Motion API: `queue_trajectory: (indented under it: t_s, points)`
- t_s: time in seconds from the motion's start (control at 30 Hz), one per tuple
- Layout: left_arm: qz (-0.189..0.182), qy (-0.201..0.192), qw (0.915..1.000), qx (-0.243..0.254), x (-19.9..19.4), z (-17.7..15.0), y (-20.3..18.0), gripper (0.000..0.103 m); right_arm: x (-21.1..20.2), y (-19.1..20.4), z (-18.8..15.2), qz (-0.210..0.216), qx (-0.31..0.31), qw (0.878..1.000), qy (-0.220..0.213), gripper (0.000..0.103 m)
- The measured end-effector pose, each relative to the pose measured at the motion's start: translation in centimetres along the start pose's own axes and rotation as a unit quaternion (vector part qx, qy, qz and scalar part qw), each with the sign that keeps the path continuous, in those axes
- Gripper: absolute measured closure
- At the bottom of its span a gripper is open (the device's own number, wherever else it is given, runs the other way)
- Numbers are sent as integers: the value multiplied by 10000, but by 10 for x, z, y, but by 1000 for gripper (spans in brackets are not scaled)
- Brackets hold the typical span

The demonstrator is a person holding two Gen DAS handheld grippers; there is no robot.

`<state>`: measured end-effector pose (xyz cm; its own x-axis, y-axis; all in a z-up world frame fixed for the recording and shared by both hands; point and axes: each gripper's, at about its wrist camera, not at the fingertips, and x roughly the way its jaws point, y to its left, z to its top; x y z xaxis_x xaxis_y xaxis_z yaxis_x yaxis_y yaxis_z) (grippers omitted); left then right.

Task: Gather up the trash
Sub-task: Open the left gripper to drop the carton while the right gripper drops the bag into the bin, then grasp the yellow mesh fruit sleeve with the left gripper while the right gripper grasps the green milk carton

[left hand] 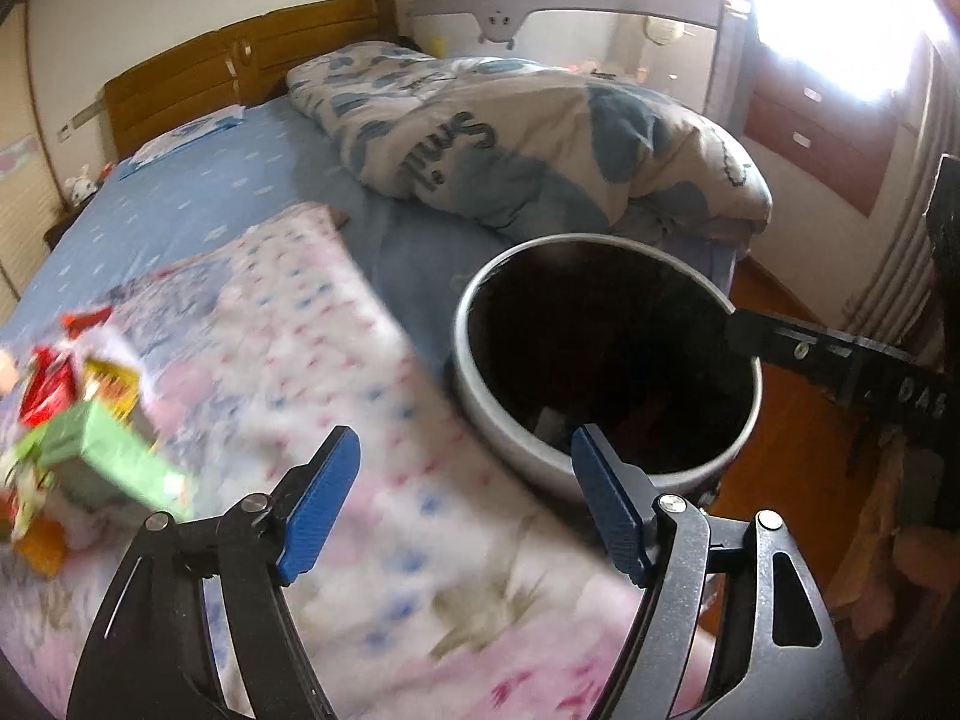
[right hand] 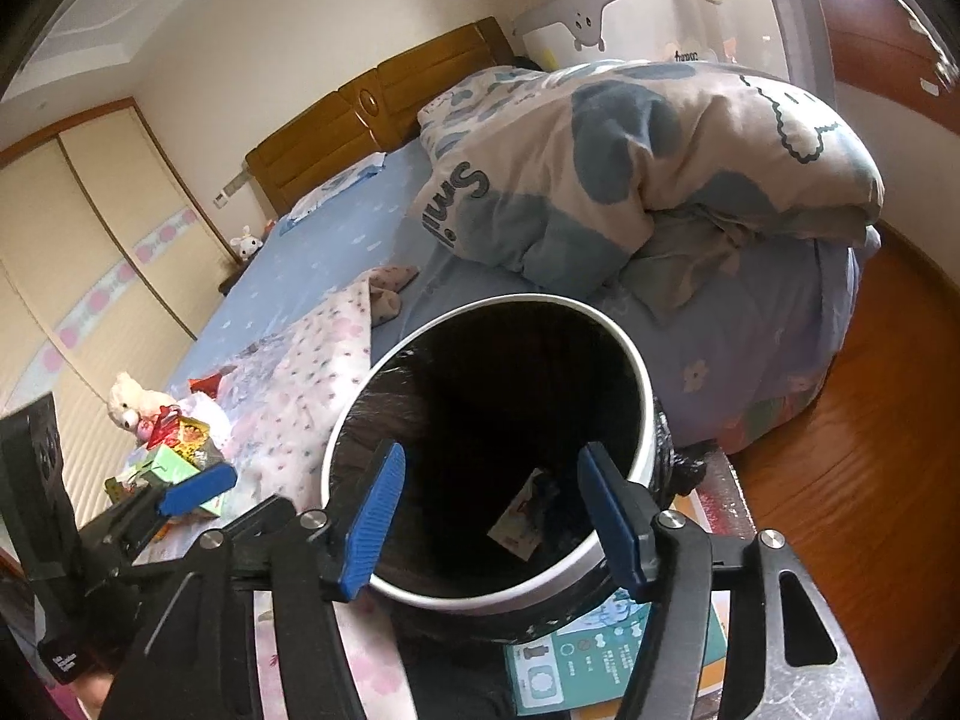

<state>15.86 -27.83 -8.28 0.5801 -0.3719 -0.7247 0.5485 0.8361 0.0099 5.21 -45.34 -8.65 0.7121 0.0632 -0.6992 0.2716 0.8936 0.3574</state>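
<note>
A round white bin [left hand: 714,468] lined with a black bag stands by the bed's foot; in the right wrist view [right hand: 645,396] a wrapper [right hand: 521,519] lies inside. A pile of trash, a green carton [left hand: 114,456] and red wrappers [left hand: 48,390], lies on the pink blanket at far left; it also shows in the right wrist view [right hand: 180,450]. My left gripper [left hand: 465,498] is open and empty, over the blanket beside the bin. My right gripper [right hand: 492,516] is open and empty, over the bin's mouth.
A bunched blue-and-white duvet [left hand: 540,138] lies on the blue sheet behind the bin. A plush toy [right hand: 129,399] sits near the trash pile. A box [right hand: 576,666] lies under the bin. Wooden floor [right hand: 852,480] is to the right.
</note>
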Motion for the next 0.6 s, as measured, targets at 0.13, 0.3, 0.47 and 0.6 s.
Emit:
queue_trajectory:
  t_s: [0.13, 0.3, 0.47, 0.6]
  points:
    - [131, -10, 9995, -281, -16, -22, 25, 28, -3, 17, -9, 153, -52, 9998, -69, 27]
    - [304, -21, 9975, -643, -37, -49, 57, 27, -3, 51, -26, 479, -185, 9986, -94, 21]
    - [531, -56, 9951, -828, -55, -73, 84, 27, 0, 85, -42, 730, -445, 9963, -66, 19]
    - [731, -79, 9919, -1041, -68, -90, 110, 27, 6, 112, -54, 904, -636, 9939, 14, 18]
